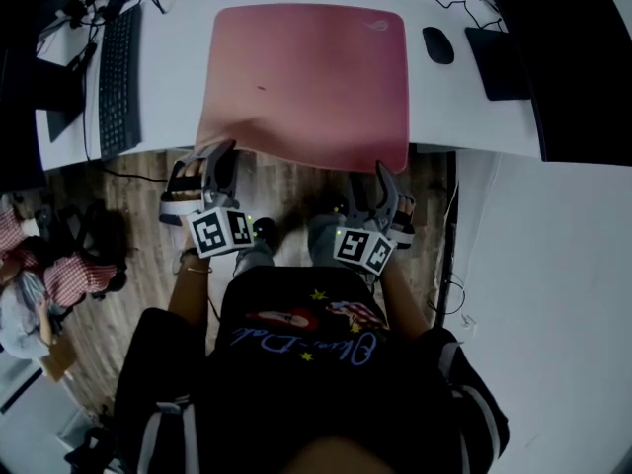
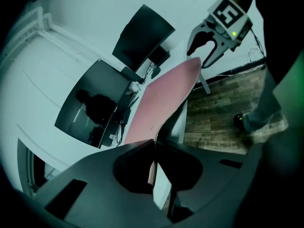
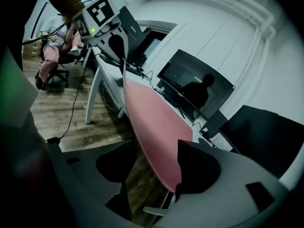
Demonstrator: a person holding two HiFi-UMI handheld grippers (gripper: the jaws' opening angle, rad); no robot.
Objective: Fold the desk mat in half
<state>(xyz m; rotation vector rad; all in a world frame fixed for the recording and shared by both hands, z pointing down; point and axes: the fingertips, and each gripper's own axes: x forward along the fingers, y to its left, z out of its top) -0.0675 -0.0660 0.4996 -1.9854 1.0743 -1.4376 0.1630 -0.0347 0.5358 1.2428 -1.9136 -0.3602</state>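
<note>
A pink desk mat (image 1: 306, 77) lies on the white desk (image 1: 178, 97), and its near edge hangs over the desk's front. My left gripper (image 1: 219, 152) is shut on the mat's near left corner; in the left gripper view the thin edge of the mat (image 2: 164, 96) is pinched between the closed jaws of that gripper (image 2: 153, 148). My right gripper (image 1: 386, 172) stands open at the near right corner. In the right gripper view the mat (image 3: 152, 113) passes between the spread jaws of the right gripper (image 3: 154, 167), with a gap on the left side.
A black keyboard (image 1: 118, 67) lies left of the mat; a mouse (image 1: 437, 44) and a dark flat pad (image 1: 499, 62) lie to its right. Monitors (image 3: 197, 87) and cables stand at the desk's back. A seated person (image 1: 39, 275) is at the far left on the wooden floor.
</note>
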